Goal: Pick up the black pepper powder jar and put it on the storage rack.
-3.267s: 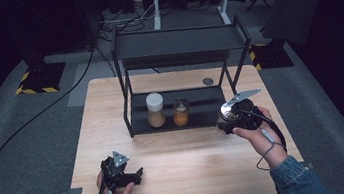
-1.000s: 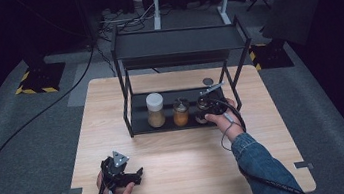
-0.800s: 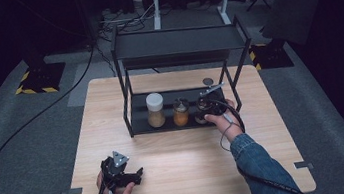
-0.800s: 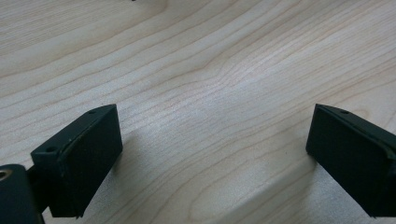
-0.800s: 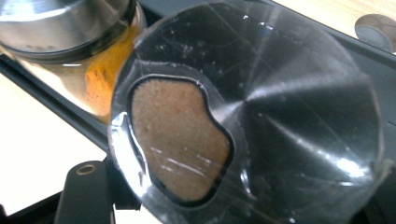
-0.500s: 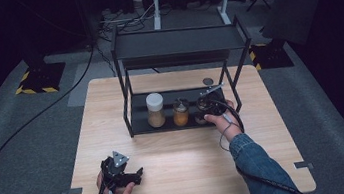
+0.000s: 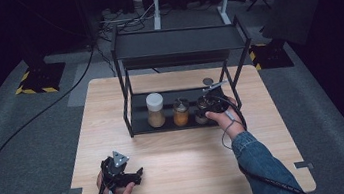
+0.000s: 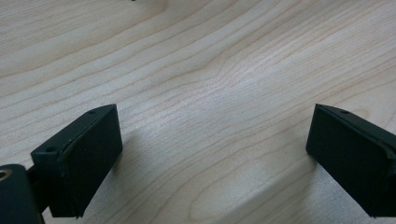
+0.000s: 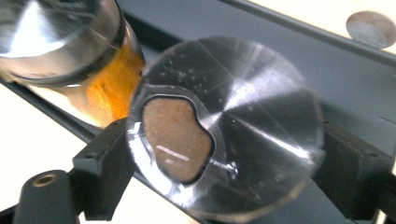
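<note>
A dark studio-like lab: a lone wooden counter [image 7: 185,176] on grey carpet [image 7: 32,161], hazard-striped stand bases [image 7: 36,79], and trailing floor cables [image 7: 23,129].

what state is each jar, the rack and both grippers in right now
silver-lidded spice jar: upright on rack, between right gripper's jaws
orange-filled glass jar: upright, lidded
white-capped tan jar: upright, capped
black metal rack: top shelf bare
left gripper: open over table
right gripper: around jar

high view overhead; gripper views close, table [image 7: 190,175] shared.
</note>
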Action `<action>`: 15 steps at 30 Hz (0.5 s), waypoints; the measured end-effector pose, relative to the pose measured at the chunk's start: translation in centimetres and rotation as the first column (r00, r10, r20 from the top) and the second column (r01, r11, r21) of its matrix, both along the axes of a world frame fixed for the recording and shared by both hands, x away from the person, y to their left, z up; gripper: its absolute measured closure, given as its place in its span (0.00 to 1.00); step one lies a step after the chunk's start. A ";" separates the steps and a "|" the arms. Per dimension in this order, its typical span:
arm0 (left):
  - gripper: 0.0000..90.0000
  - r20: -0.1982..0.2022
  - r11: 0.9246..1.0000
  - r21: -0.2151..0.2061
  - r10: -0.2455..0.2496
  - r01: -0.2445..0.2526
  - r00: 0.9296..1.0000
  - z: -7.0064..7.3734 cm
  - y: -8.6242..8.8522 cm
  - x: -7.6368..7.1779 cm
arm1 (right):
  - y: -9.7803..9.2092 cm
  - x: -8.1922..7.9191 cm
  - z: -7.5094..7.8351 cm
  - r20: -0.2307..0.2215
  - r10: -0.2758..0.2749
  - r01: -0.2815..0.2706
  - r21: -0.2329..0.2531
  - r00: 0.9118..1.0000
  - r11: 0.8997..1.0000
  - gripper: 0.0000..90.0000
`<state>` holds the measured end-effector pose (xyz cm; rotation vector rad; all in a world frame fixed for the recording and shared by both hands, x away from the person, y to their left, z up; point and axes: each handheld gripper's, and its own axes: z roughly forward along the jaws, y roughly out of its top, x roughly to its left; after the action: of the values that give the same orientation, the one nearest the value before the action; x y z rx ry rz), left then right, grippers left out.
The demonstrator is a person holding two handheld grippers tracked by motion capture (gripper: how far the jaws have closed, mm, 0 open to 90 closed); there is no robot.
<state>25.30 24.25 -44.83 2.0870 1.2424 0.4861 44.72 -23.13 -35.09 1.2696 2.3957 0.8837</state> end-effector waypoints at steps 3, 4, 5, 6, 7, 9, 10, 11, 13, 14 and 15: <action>0.04 0.000 1.000 0.001 0.001 -0.001 1.000 0.0 0.0 0.0 | -0.3 -0.7 0.9 0.018 -0.002 0.002 0.006 1.000 1.000 0.12; 0.04 0.001 1.000 0.000 0.000 0.000 1.000 0.0 0.0 0.0 | -0.3 -1.0 1.2 0.028 -0.005 0.005 0.004 1.000 1.000 0.12; 0.04 0.001 1.000 -0.001 0.000 0.000 1.000 0.0 0.0 0.0 | -0.4 -1.2 1.5 0.036 -0.003 0.003 0.008 0.999 1.000 0.12; 0.04 0.001 1.000 -0.001 0.000 0.000 1.000 0.0 0.0 0.0 | -0.4 -1.2 1.5 0.036 -0.003 0.003 0.008 0.999 1.000 0.12; 0.04 0.000 1.000 0.000 0.000 0.000 1.000 0.0 0.0 0.0 | -0.5 -1.6 2.1 0.046 0.007 -0.008 0.010 0.999 1.000 0.12; 0.04 0.000 1.000 0.000 0.000 0.000 1.000 0.0 0.0 0.0 | -0.7 -2.0 2.6 0.056 0.016 -0.017 0.012 0.998 1.000 0.11; 0.04 0.001 1.000 0.000 0.000 0.000 1.000 0.0 0.0 0.0 | -0.7 -2.2 2.8 0.058 0.020 -0.020 0.012 0.998 1.000 0.11; 0.04 0.001 1.000 0.002 -0.001 0.001 1.000 0.0 0.0 0.0 | -0.8 -2.4 3.0 0.065 0.024 -0.025 0.013 0.998 1.000 0.11; 0.04 0.002 1.000 0.000 -0.001 0.001 1.000 0.0 0.0 0.0 | -1.0 -2.9 3.5 0.070 0.025 -0.026 0.018 0.997 1.000 0.10; 0.04 0.002 1.000 0.000 -0.002 0.002 1.000 0.0 0.0 0.0 | -1.1 -3.1 3.7 0.076 0.026 -0.028 0.020 0.997 0.999 0.10; 0.04 0.001 1.000 -0.001 -0.001 0.001 1.000 0.0 0.0 0.0 | -1.3 -3.4 3.9 0.079 0.028 -0.029 0.022 0.996 0.999 0.10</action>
<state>25.30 24.26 -44.86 2.0860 1.2410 0.4866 41.34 -24.39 -31.21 1.1884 2.3543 0.9540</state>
